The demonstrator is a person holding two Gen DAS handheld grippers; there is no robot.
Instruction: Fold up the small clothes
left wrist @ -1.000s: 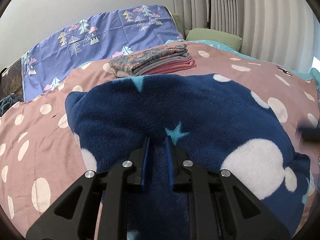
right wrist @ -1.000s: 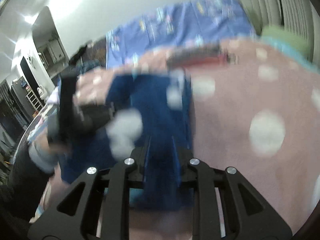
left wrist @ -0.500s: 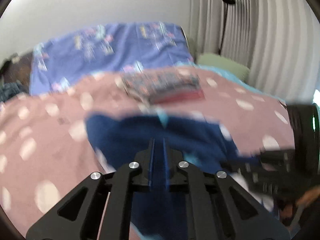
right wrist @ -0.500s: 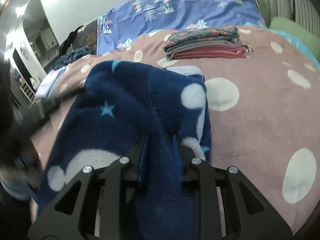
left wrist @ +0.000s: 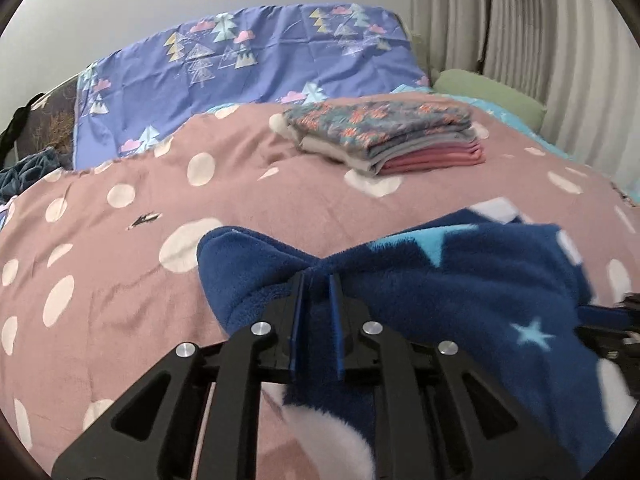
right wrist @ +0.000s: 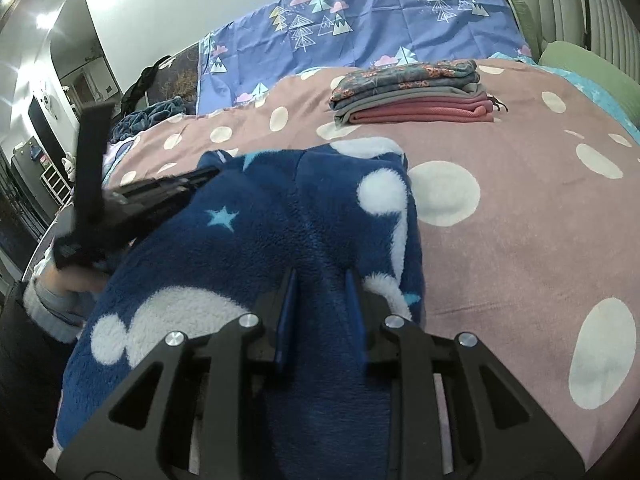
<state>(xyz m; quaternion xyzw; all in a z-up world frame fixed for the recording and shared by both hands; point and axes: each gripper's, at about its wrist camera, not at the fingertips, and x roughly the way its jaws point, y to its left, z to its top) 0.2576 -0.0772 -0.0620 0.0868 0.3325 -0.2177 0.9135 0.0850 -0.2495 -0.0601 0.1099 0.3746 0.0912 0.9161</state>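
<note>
Left wrist view: a bed [left wrist: 280, 200] covered by a pink spread with white dots is seen, with a purple tree-print pillow [left wrist: 248, 60] at its head. A navy fleece garment [left wrist: 460, 280], patterned with stars and white blobs, is spread on the near part of the bed. A stack of folded clothes [left wrist: 384, 136] is set well beyond it, near the pillow. The left gripper [left wrist: 316, 280] is clamped on a bunched fold of the garment's edge; its jaws have just been opening slightly, with fleece between them. In the right wrist view, the right gripper [right wrist: 320, 276] is likewise closed on a ridge of the garment [right wrist: 280, 232], and the left gripper [right wrist: 160, 196] is seen, blurred, at its far left edge.
</note>
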